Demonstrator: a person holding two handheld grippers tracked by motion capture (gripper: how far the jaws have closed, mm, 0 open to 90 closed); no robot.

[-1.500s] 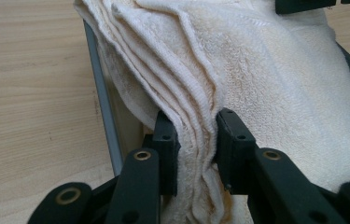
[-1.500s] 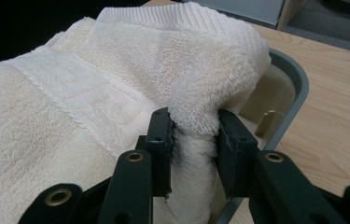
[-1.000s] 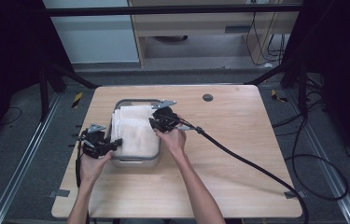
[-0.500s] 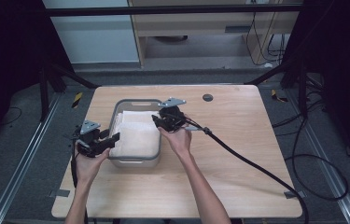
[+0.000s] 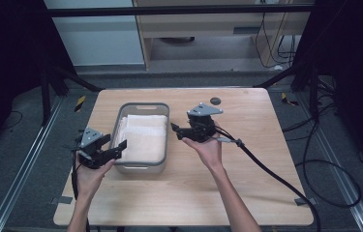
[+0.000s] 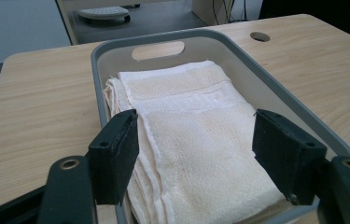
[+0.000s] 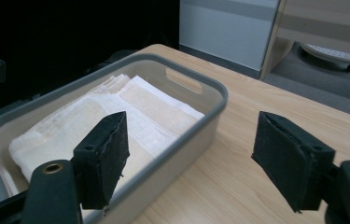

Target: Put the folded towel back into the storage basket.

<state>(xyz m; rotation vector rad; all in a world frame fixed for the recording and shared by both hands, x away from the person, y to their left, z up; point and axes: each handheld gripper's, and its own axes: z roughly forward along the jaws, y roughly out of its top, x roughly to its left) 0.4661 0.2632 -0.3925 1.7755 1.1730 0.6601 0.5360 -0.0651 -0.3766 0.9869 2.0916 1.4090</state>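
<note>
Left gripper [image 5: 115, 147]: I have it wide, holding nothing, at the near left corner of the grey bin [image 5: 161, 140], aimed along the folded cream towel [image 5: 143, 137].
Right gripper [image 5: 175, 129]: also wide and empty, just right of the bin, above the table [image 5: 247, 174].
Towel: folded flat inside the bin, layered edges toward its left wall.
Risk 1: I think a shallow pinch would catch just the top fold and open the towel out.
Risk 2: a jaw snagging the rim could drag or tip the light bin.
Risk 3: my trailing cable [image 5: 271, 174] may tug the right hand.
Surface: pale wood table, 1 cable hole [image 5: 215, 101] at the back.
Room: dark curtains, grey floor, a desk behind.
</note>
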